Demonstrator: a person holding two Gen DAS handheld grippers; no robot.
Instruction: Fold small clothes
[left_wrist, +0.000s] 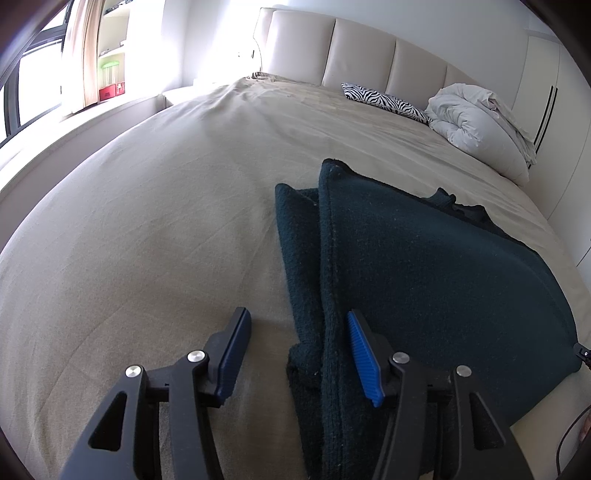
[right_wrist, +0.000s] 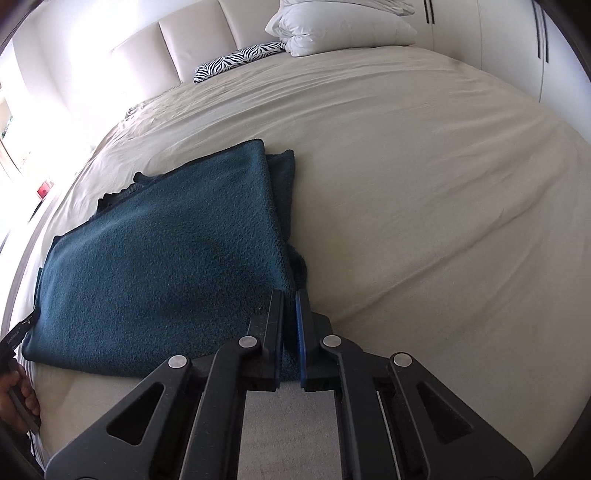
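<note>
We're folding the dark teal fleece garment (right_wrist: 159, 258) lying on the beige bedsheet (right_wrist: 424, 184). Right gripper (right_wrist: 290, 317) is pinching its near corner; left gripper (left_wrist: 295, 350) is spread wide, straddling the opposite edge. Clamp left before lifting; keep edges aligned.

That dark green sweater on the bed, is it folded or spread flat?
Folded. The sweater lies doubled over on the bed, with a second layer showing along its edge.
</note>
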